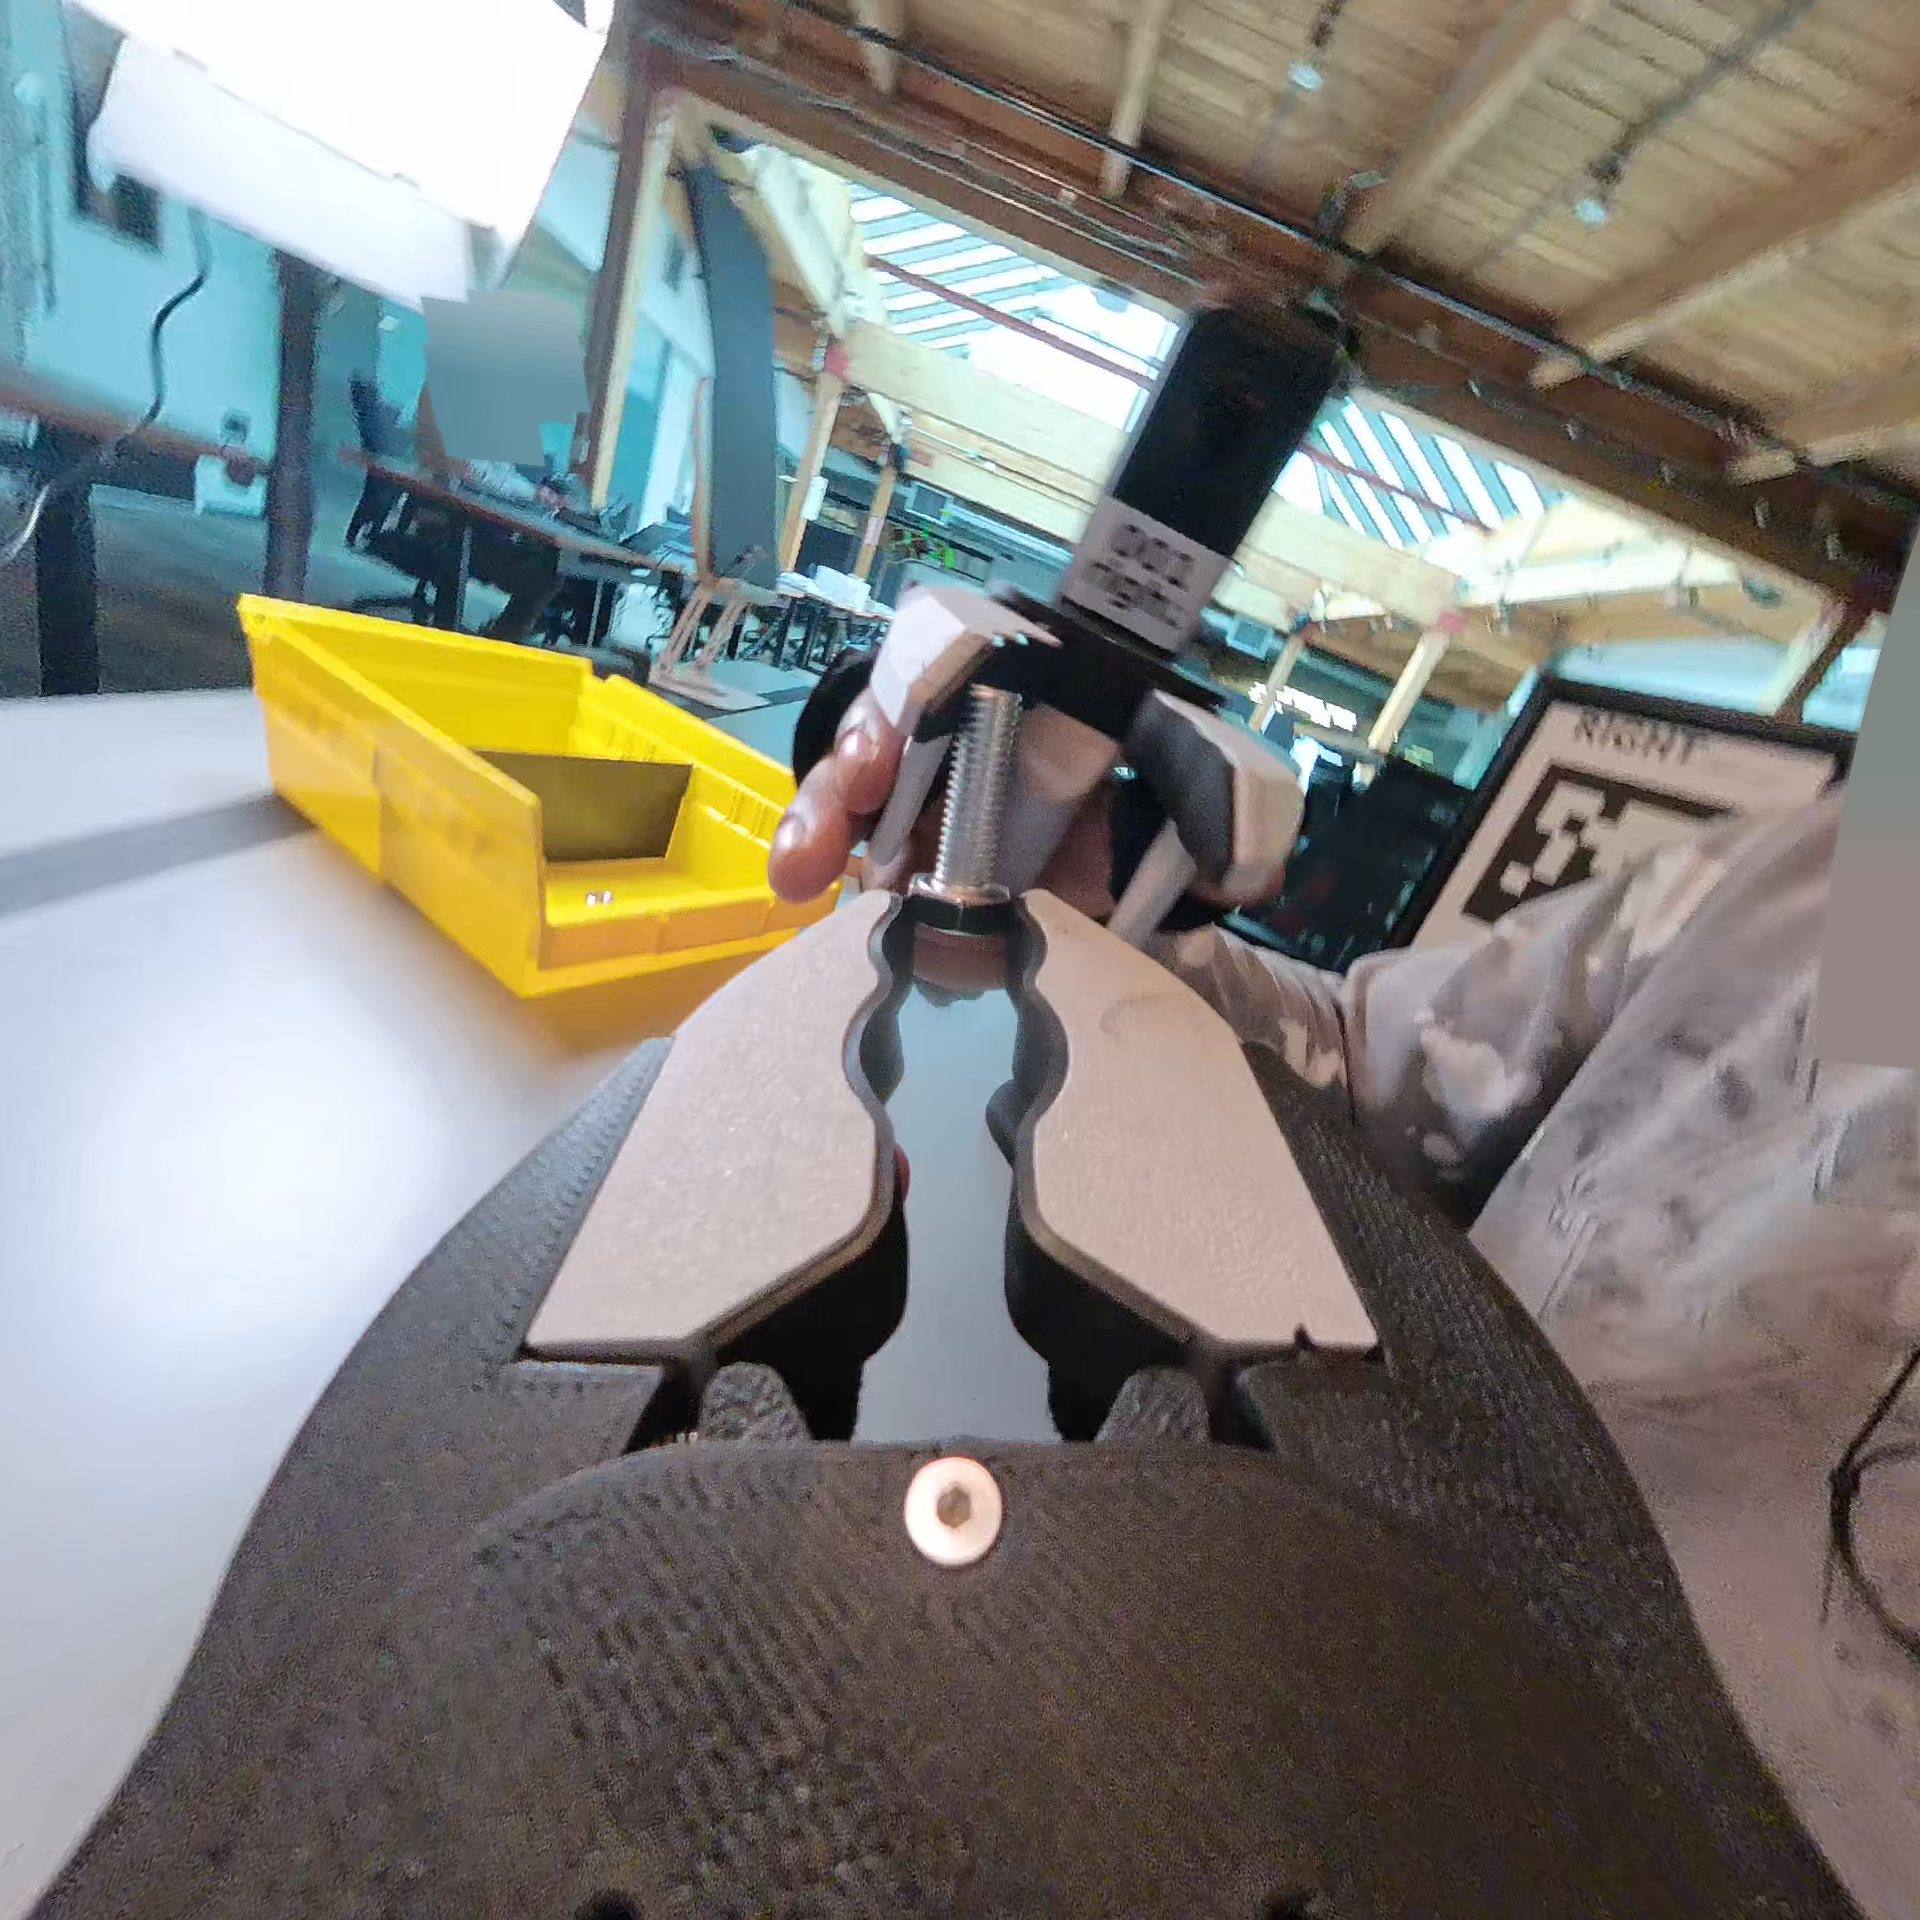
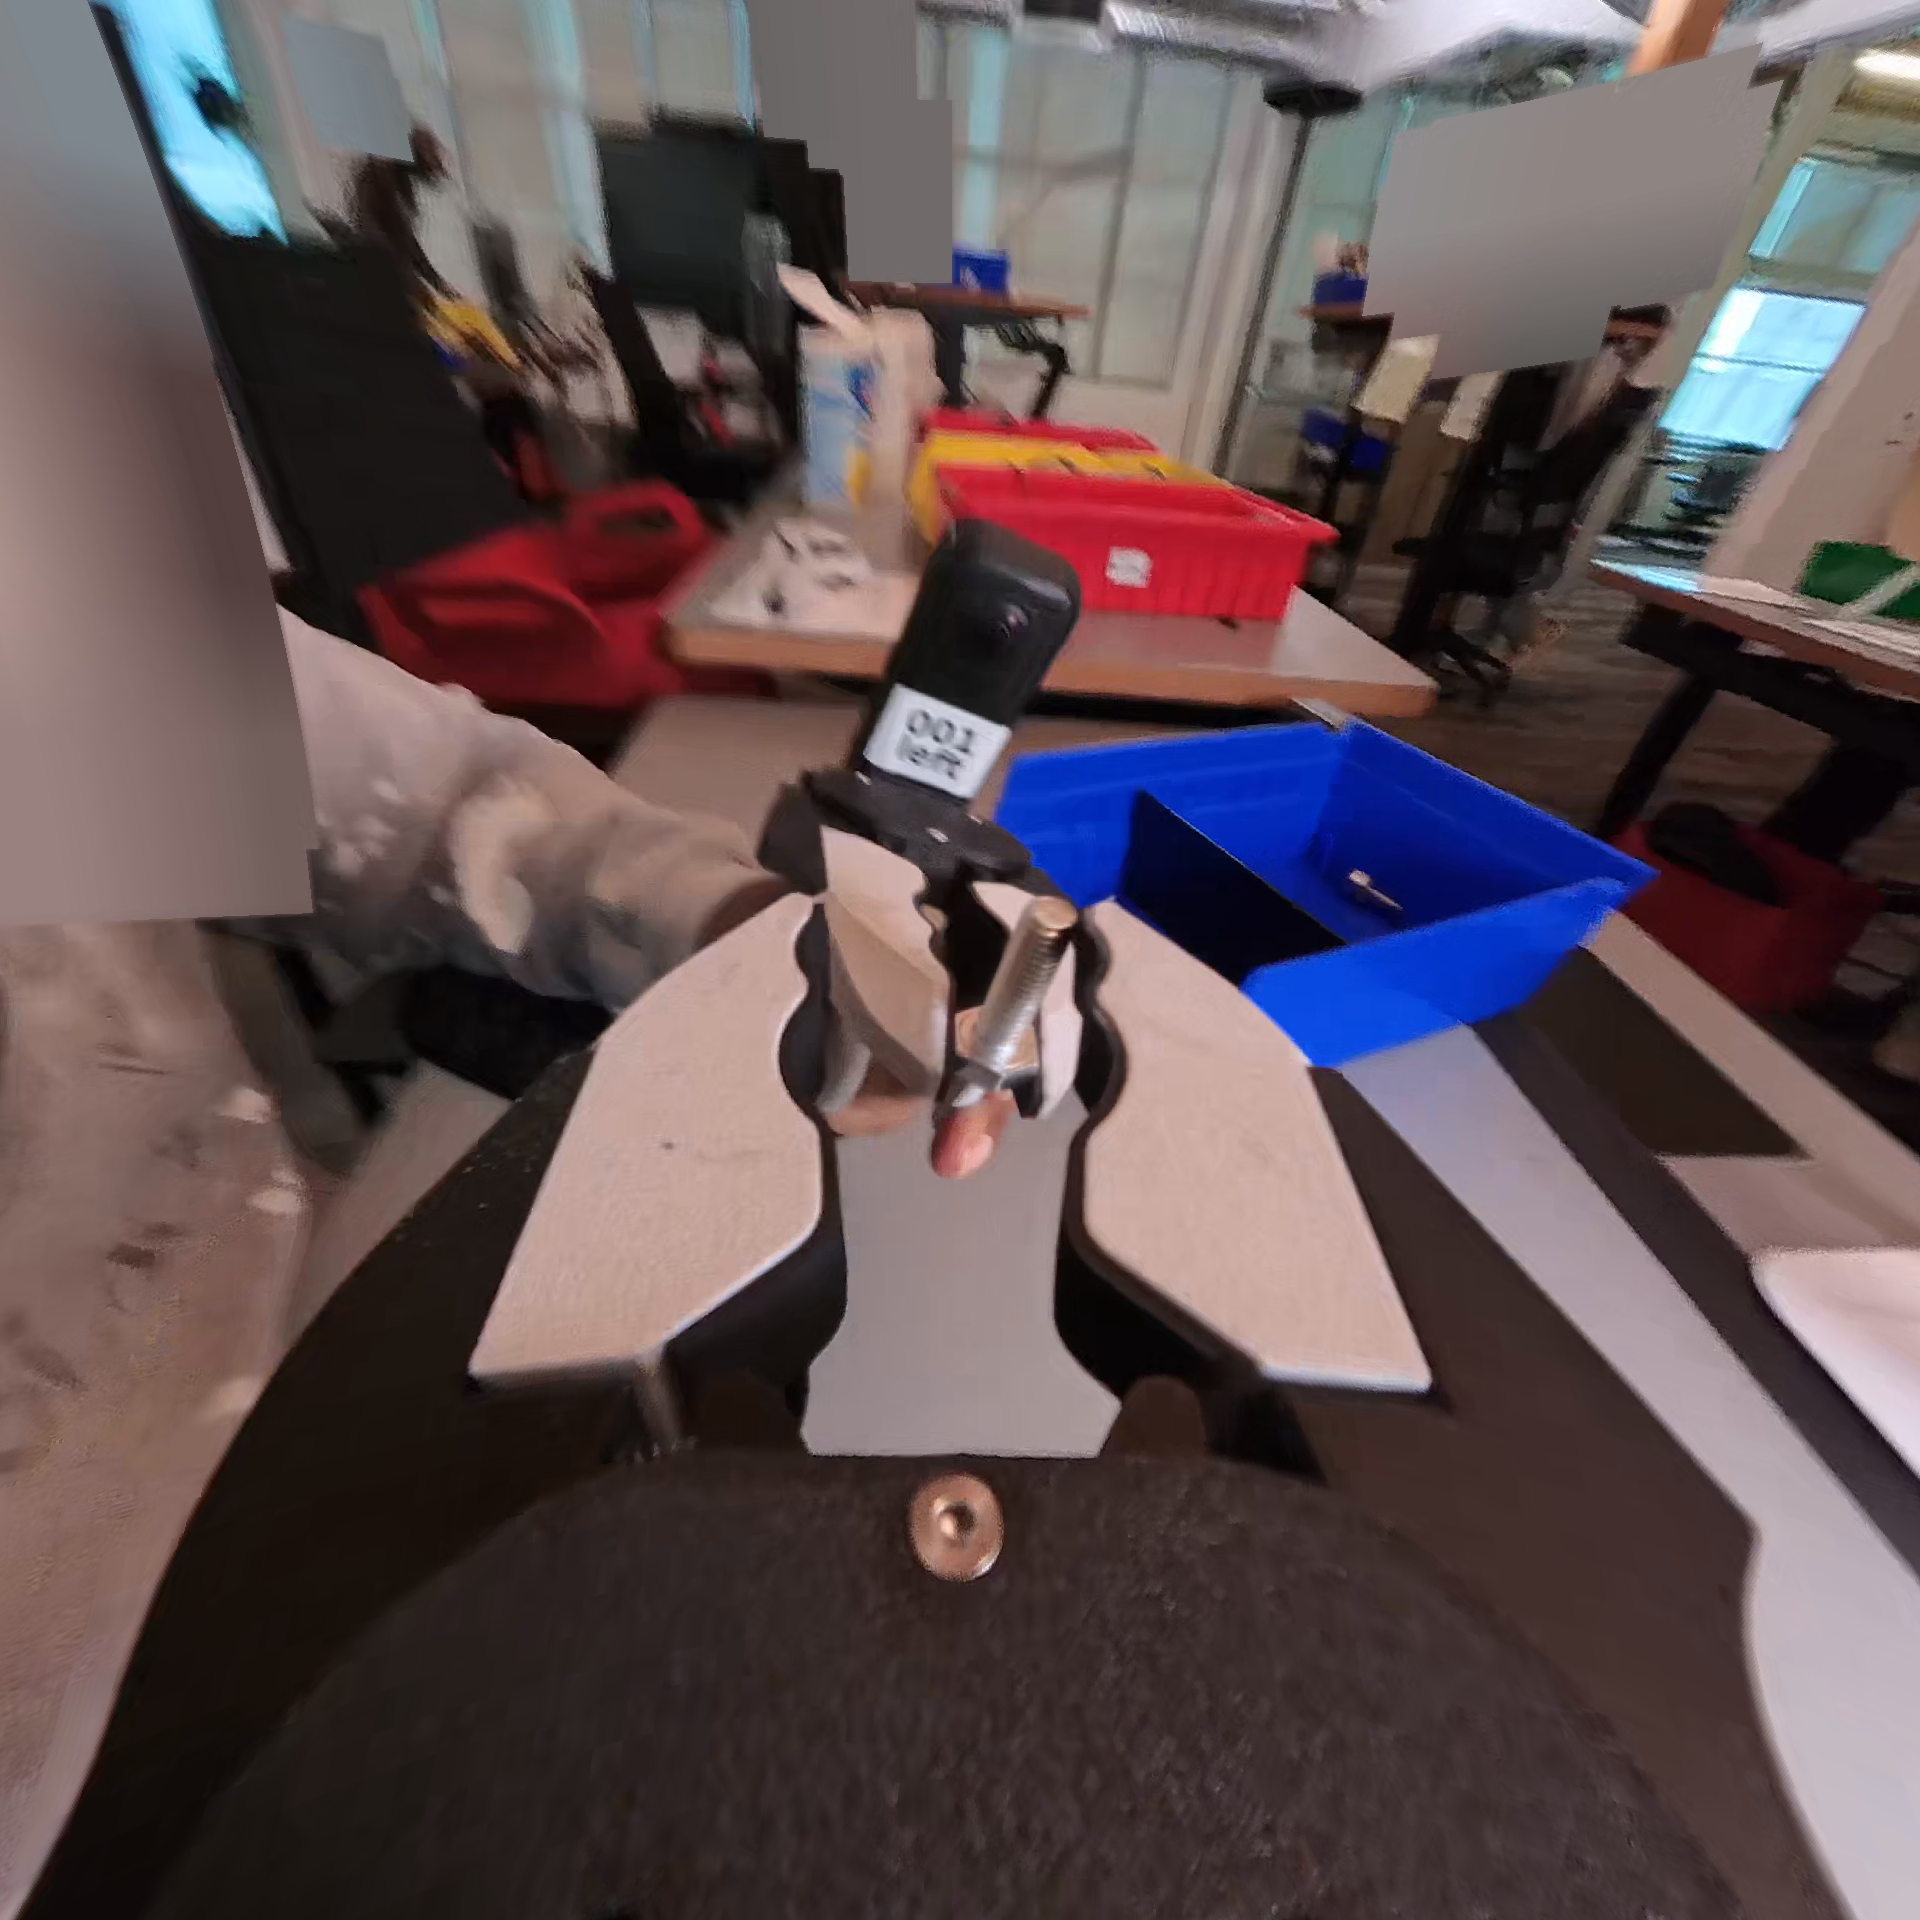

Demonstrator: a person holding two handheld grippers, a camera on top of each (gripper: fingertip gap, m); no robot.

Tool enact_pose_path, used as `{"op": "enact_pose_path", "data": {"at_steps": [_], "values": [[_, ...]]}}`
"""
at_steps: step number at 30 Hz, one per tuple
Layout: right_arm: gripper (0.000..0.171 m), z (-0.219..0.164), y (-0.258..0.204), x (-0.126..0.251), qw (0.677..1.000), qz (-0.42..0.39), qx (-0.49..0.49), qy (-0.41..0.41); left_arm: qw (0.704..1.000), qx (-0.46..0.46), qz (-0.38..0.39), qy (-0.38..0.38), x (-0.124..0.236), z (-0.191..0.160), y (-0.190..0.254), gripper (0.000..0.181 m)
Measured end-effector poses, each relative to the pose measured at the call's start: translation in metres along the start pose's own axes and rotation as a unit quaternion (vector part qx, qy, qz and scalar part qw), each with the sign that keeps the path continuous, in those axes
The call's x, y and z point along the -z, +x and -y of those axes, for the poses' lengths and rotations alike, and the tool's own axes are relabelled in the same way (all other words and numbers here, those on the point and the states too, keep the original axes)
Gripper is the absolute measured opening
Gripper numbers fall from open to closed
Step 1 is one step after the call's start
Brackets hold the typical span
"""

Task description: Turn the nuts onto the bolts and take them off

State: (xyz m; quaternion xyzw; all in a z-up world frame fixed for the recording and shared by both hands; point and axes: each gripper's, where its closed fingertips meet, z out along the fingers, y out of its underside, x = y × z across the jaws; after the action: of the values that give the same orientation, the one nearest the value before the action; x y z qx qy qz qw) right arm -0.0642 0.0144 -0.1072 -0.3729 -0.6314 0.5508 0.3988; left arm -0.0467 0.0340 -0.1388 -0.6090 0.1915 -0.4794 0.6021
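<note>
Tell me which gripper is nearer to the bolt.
Left. The left gripper has its fingers closed on the head end of the bolt. The right gripper is open, its fingers apart on either side of the bolt's threaded shaft without gripping it.

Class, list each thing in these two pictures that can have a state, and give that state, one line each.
Left gripper: shut on the bolt's lower end.
Bolt: held, threaded end free.
Right gripper: open, fingers either side of the bolt.
Yellow bin: holds one small metal piece.
Blue bin: holds one small silver part.
</note>
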Motion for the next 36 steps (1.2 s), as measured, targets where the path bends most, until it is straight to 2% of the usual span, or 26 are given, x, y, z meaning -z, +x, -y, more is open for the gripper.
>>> {"op": "enact_pose_path", "data": {"at_steps": [1, 3, 7, 11, 18, 28, 36], "values": [[0.049, -0.005, 0.005, -0.002, 1.000, -0.021, 0.010, -0.010, 1.000, 0.028, 0.007, 0.010, 0.000, -0.001, -0.005, 0.018], [0.046, -0.005, 0.017, 0.003, 0.999, -0.032, -0.030, 0.010, 0.997, 0.063, 0.025, 0.025, 0.002, -0.004, -0.018, 0.018], [0.040, -0.006, 0.031, 0.016, 0.998, -0.058, -0.031, 0.016, 0.998, 0.034, 0.045, 0.022, 0.006, -0.003, -0.027, 0.018], [0.036, 0.001, 0.026, 0.021, 0.999, -0.043, -0.024, 0.024, 0.998, 0.025, 0.059, 0.022, 0.008, -0.003, -0.032, 0.018], [0.030, -0.002, -0.013, 0.013, 0.999, 0.049, -0.003, -0.004, 0.998, 0.017, 0.066, 0.018, 0.009, -0.004, -0.035, 0.018], [0.027, -0.037, -0.080, -0.011, 0.975, 0.202, 0.005, -0.090, 0.997, 0.010, 0.071, 0.018, 0.011, -0.002, -0.037, 0.018], [0.028, -0.066, -0.100, -0.021, 0.961, 0.245, -0.008, -0.132, 0.996, -0.009, 0.088, 0.025, 0.017, 0.004, -0.042, 0.018]]}}
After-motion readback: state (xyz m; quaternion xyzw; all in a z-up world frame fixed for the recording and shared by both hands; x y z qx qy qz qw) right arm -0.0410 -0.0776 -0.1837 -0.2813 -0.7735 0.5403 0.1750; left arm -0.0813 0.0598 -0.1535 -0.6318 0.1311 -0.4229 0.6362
